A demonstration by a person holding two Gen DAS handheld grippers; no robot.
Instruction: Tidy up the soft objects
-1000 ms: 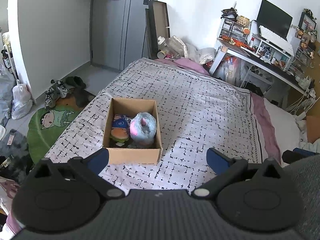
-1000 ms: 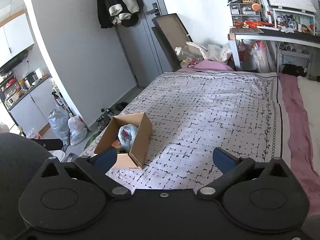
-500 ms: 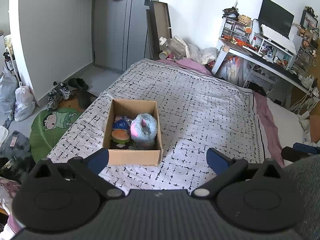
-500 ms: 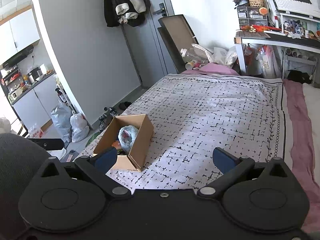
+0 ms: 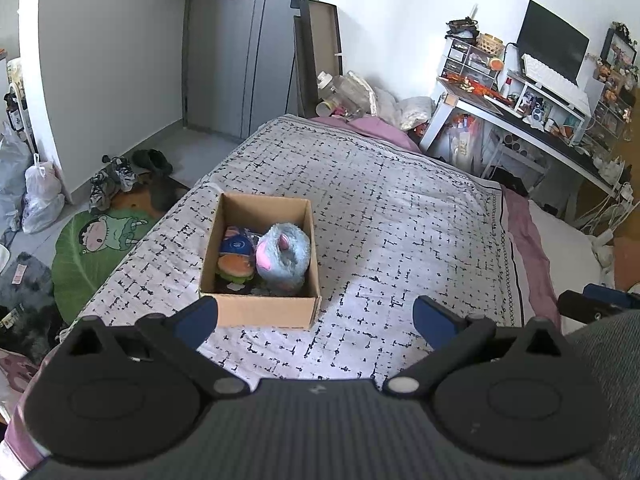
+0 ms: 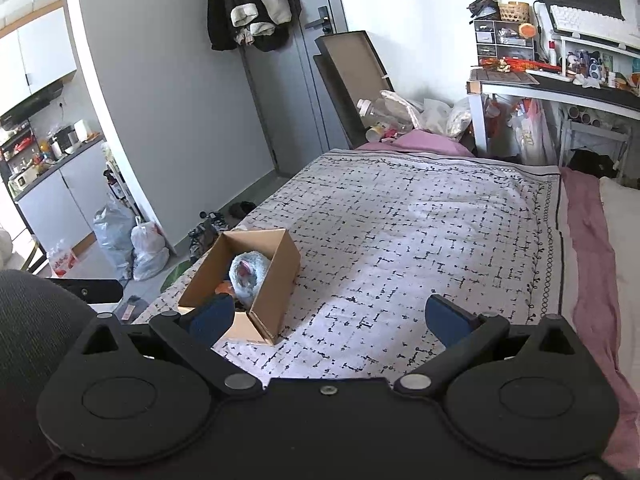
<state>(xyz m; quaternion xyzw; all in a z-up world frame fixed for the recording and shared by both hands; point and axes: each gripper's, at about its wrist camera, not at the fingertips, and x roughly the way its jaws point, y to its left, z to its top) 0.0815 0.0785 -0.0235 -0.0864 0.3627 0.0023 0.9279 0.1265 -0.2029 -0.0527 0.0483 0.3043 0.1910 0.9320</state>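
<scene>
With both tools held back from the bed (image 5: 400, 216) and clear of every object, the principal risk is a poor entry into the cardboard box (image 5: 264, 312). The left tool (image 5: 316, 316) has its fingers spread wide and grips nothing; the right tool (image 6: 330, 318) is likewise fully spread and empty. The box stands just ahead of the left tool, slightly toward its left finger, and ahead and well to the left of the right tool. Its walls are thin and it sits on a soft, patterned bedspread, so a finger catching the rim would likely tip or slide it toward the bed edge on that side. A finger pressed down on the contents could also crush or shift them.

Box contents:
- A blue fluffy plush toy (image 5: 283, 256) with a pink patch fills the side nearer the right finger of the left tool.
- A burger-shaped soft toy (image 5: 235, 268) lies against the opposite wall.
- A blue soft item (image 5: 236, 246) sits just beyond the burger; its type cannot be confirmed from these views.

No loose soft object is visible on the bedspread ahead of either tool, so the sorting appears largely complete.
</scene>
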